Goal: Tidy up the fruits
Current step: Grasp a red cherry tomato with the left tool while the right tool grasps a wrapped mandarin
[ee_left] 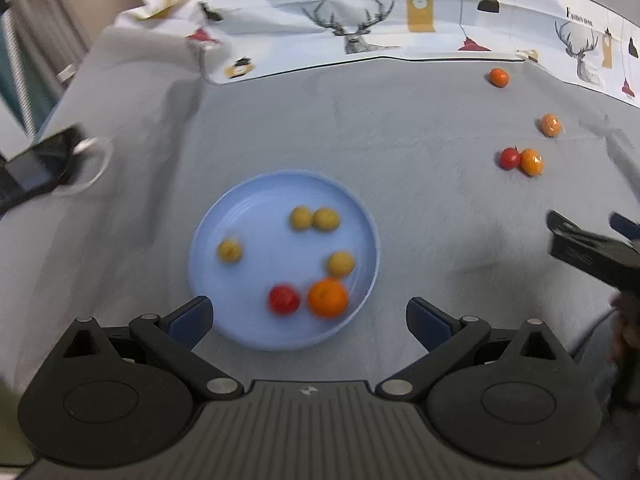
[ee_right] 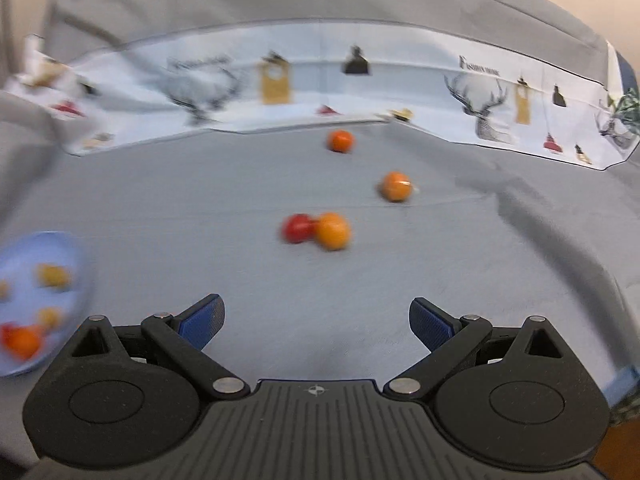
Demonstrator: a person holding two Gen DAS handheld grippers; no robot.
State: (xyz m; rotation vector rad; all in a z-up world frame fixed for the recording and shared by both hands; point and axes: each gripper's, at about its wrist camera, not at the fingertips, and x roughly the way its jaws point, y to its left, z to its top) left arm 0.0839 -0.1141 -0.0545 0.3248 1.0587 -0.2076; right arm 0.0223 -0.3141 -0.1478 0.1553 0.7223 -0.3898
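Left gripper point(ee_left: 308, 316) hangs over the near rim of the blue plate point(ee_left: 362, 216) with its jaws spread wide and nothing between them. Six fruits lie in the plate: four small yellow ones, a red fruit point(ee_left: 283, 299) and a larger orange fruit point(ee_left: 327, 297) touching it. Out to the right on the grey cloth point(ee_left: 360, 120) lie four loose fruits, a red one against an orange one point(ee_left: 531, 162), and two more oranges farther back. Part of the right gripper shows at the right border. A dark device with a white cable sits at the left side.

From the right wrist, the right gripper point(ee_right: 317, 322) is likewise wide apart and empty, aimed at the red and orange pair point(ee_right: 316, 231) ahead, well apart from it. Blur hides fine detail. The step in hand looks like fetching the next loose fruit; that would mean reaching forward and closing on one of the pair without knocking its neighbour. Open cloth lies all around them; the printed cloth point(ee_right: 400, 80) rises behind the farthest orange point(ee_right: 340, 141).
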